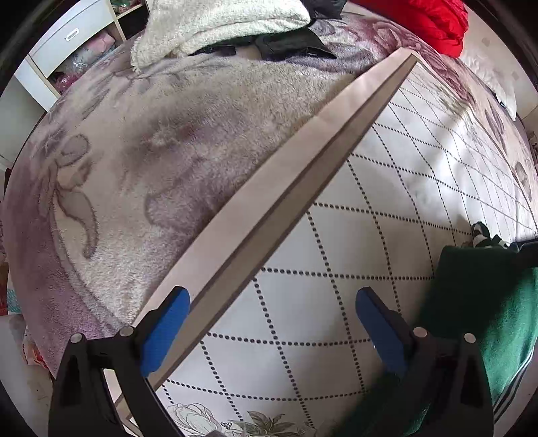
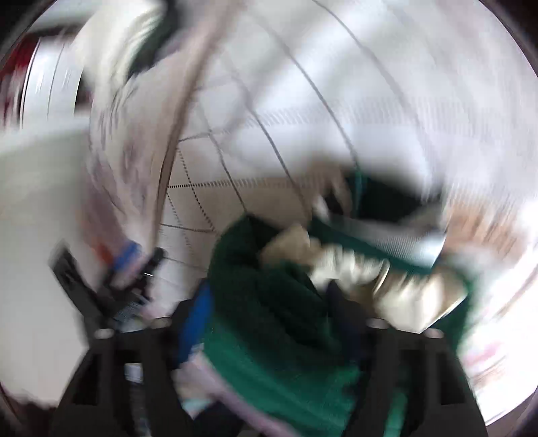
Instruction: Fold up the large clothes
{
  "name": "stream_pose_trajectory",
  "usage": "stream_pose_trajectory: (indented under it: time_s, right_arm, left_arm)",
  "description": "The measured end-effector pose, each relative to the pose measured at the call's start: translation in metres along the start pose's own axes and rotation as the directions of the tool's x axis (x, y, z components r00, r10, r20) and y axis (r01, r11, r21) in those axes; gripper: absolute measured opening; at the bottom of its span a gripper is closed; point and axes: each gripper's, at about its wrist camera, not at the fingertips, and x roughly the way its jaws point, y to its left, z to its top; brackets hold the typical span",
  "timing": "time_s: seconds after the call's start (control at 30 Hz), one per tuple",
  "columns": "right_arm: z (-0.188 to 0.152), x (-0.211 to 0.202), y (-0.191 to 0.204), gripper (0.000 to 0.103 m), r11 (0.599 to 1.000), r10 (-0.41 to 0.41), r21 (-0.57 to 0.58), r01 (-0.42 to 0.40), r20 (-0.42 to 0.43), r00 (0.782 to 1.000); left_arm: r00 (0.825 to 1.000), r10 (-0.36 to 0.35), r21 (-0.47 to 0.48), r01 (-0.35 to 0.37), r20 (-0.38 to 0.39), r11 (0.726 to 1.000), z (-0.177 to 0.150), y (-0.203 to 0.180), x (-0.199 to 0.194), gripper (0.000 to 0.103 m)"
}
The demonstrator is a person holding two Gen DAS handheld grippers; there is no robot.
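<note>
Two layers of bedding fill the left wrist view: a fluffy mauve flowered blanket (image 1: 141, 174) across the left and far side, and a white quilted cover (image 1: 386, 215) with dotted diamond stitching, its plain pale border band (image 1: 302, 174) running diagonally between them. On the blanket's far edge lie a cream fleece throw (image 1: 215, 27), some black clothing (image 1: 289, 47) and a red garment (image 1: 433, 23); white drawers and shelves (image 1: 64, 43) stand beyond the bed at upper left.

The green garment (image 1: 487, 302), with pale stripes at one edge, lies bunched on the quilted cover at lower right of that view, just beside the right-hand finger. In the heavily blurred right wrist view the same green garment (image 2: 269, 302) is heaped directly ahead, cream lining showing in its folds.

The left claw (image 1: 269, 326) is released, blue pads spread wide over the cover with nothing between them. The right claw (image 2: 269, 336) stands wide as well, the garment's folds lying between its fingers; blur hides whether the pads press on the cloth.
</note>
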Motion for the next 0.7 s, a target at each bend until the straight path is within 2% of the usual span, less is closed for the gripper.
stream_pose_trajectory:
  time_s: [0.07,0.1,0.13,0.17,0.2,0.3,0.4,0.43,0.47,0.5,0.53,0.57,0.6,0.67,0.7]
  right_arm:
    - [0.012,0.004,0.022,0.097,0.974,-0.145,-0.175,0.144,0.006,0.989]
    - [0.019,0.013,0.028,0.099,0.933,-0.248,-0.269,0.238,-0.004,0.969]
    - [0.027,0.030,0.034,0.103,0.877,-0.342,-0.370,0.305,-0.038,0.939]
    - [0.031,0.043,0.036,0.103,0.848,-0.371,-0.429,0.312,-0.061,0.927]
    - [0.038,0.054,0.035,0.103,0.836,-0.370,-0.465,0.292,-0.084,0.925]
    - [0.055,0.079,0.021,0.103,0.862,-0.321,-0.464,0.205,-0.185,0.929]
    - [0.065,0.083,0.005,0.103,0.908,-0.244,-0.396,0.134,-0.241,0.939]
    - [0.069,0.080,-0.002,0.100,0.942,-0.185,-0.323,0.094,-0.264,0.947]
    - [0.071,0.075,-0.016,0.082,0.983,-0.070,-0.185,0.017,-0.283,0.956]
    - [0.071,0.071,-0.034,0.068,0.999,0.026,-0.037,-0.038,-0.285,0.958]
    - [0.069,0.069,-0.054,0.063,0.990,0.112,0.114,-0.083,-0.269,0.957]
    - [0.067,0.066,-0.071,0.053,0.966,0.169,0.230,-0.114,-0.238,0.956]
    - [0.063,0.061,-0.087,0.050,0.936,0.219,0.320,-0.146,-0.205,0.954]
    - [0.060,0.052,-0.098,0.050,0.918,0.247,0.355,-0.175,-0.169,0.954]
    - [0.058,0.041,-0.097,0.055,0.929,0.222,0.332,-0.163,-0.149,0.963]
  left_arm:
    - [1.000,-0.005,-0.005,0.005,0.001,1.000,0.001,0.002,0.000,0.102]
    - [1.000,-0.006,-0.007,0.006,0.003,1.000,-0.001,0.003,0.000,0.102]
    - [1.000,-0.006,-0.007,0.006,0.003,1.000,0.000,0.001,0.001,0.102]
    - [1.000,-0.008,-0.008,0.008,0.004,1.000,0.000,0.002,0.002,0.102]
    - [1.000,-0.008,-0.007,0.008,0.005,1.000,0.000,0.002,0.004,0.102]
    - [1.000,-0.003,-0.005,0.003,-0.002,1.000,-0.001,0.000,0.011,0.102]
    - [1.000,0.000,-0.017,0.000,-0.007,1.000,-0.003,0.003,0.018,0.102]
    - [1.000,-0.004,-0.027,0.003,-0.010,1.000,-0.003,0.004,0.020,0.102]
    - [1.000,-0.009,-0.034,0.008,-0.014,0.999,-0.002,0.005,0.022,0.102]
    - [1.000,-0.015,-0.041,0.014,-0.018,0.999,-0.001,0.006,0.024,0.102]
    - [1.000,-0.021,-0.045,0.020,-0.020,0.999,0.000,0.006,0.025,0.102]
    - [1.000,-0.025,-0.042,0.024,-0.018,0.999,0.002,0.006,0.023,0.102]
    - [1.000,-0.023,-0.031,0.022,-0.012,0.999,0.003,0.005,0.020,0.102]
    - [1.000,-0.008,0.013,0.008,0.009,1.000,0.008,0.000,0.011,0.102]
    - [1.000,-0.003,0.030,0.003,0.017,1.000,0.010,-0.002,0.007,0.102]
